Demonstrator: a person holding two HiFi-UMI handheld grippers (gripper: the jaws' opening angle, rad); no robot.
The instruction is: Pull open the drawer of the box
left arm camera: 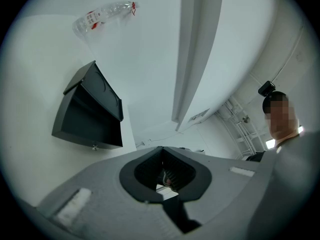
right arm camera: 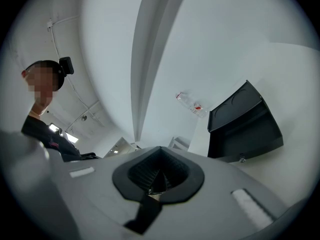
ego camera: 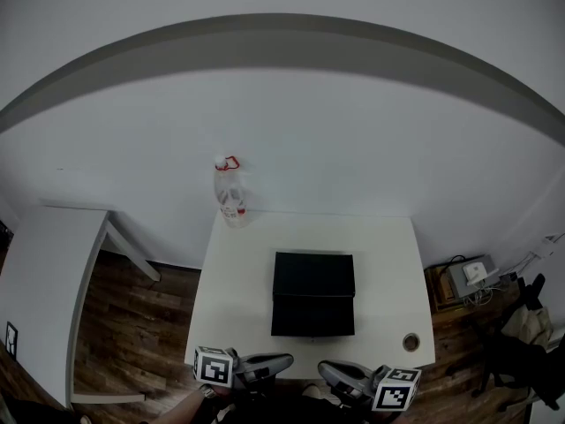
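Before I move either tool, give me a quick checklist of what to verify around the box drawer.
1. The drawer stands pulled out of the black box toward the table's near edge: ok.
2. The left tool is shut with nothing in it: ok.
3. The right tool is shut and empty: ok.
4. Both tools are apart from the drawer's knob: ok.
5. The plastic bottle stands upright at the far left corner, clear of the box: ok.
6. Anything inside the drawer: cannot tell, too dark.
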